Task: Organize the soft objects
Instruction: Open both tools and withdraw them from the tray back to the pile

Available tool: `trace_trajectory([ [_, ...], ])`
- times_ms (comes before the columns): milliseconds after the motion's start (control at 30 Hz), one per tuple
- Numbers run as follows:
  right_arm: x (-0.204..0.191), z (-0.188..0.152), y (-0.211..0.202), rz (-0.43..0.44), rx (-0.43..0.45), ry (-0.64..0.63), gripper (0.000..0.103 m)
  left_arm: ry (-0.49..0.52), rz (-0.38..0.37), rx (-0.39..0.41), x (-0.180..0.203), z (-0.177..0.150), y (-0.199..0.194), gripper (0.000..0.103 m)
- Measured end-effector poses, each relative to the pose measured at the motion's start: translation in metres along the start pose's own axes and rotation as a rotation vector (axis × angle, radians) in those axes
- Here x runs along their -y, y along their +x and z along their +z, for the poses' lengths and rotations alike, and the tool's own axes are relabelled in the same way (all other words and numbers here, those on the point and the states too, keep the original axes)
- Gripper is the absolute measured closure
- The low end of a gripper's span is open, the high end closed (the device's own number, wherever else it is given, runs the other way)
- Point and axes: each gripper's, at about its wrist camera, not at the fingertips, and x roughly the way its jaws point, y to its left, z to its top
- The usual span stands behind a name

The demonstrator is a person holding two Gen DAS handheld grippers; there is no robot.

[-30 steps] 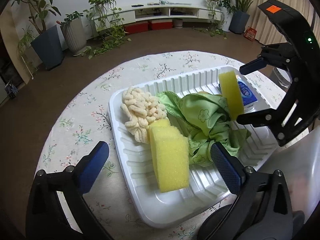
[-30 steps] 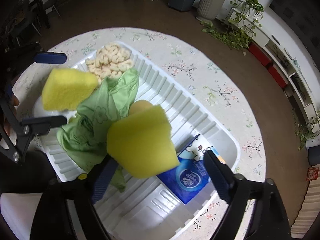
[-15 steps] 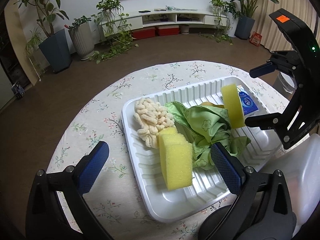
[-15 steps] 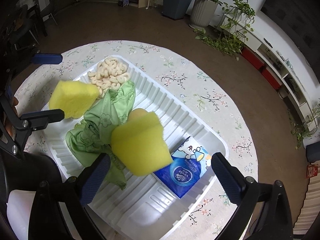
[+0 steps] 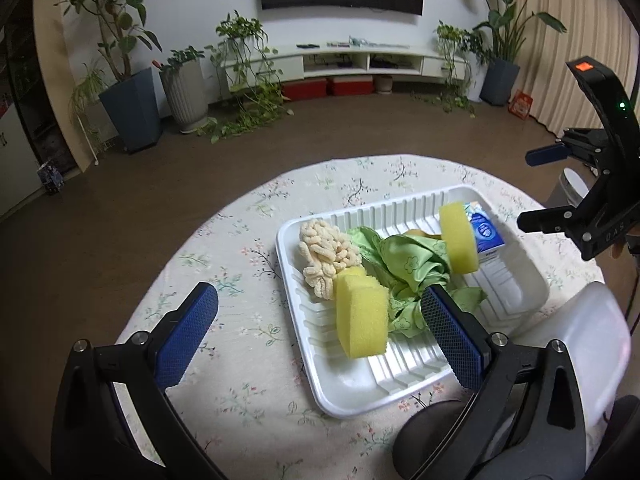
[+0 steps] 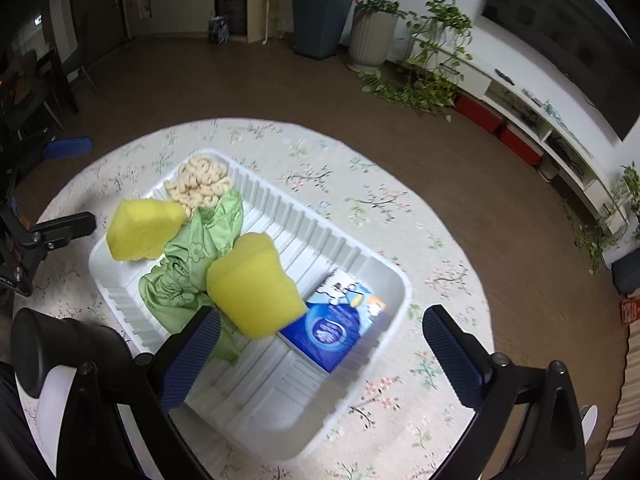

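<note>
both grippers have pulled up and back from the white tray [image 5: 532,276] since a second ago. the left gripper [image 5: 320,344] and right gripper [image 6: 316,356] stand wide open, holding nothing. in the tray: two yellow sponges, one near [image 5: 362,320] and one far right [image 5: 458,238], one green cloth [image 5: 408,264] between them, one cream chenille mitt [image 5: 324,256] far left, one blue tissue pack [image 6: 334,326] at the right end. a floral tablecloth [image 5: 240,280] lies underneath; the right gripper's left finger [image 6: 188,360] overlaps the cloth's edge.

Round floral-clothed table [image 5: 240,264], white ribbed tray [image 5: 304,312] directly on it.
</note>
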Motion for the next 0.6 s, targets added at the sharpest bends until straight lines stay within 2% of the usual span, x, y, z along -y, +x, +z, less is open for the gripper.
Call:
trace_trajectory([
  [367, 0.015, -0.033, -0.051, -0.01, 0.053, 0.081, 0.0, -0.033, 0.026, 0.046, 0.001, -0.013, -0.046, 0.0],
  [600, 0.017, -0.061, -0.079, -0.003, 0.083, 0.127, 0.0, -0.07, 0.028, 0.062, 0.003, -0.035, -0.072, 0.0],
])
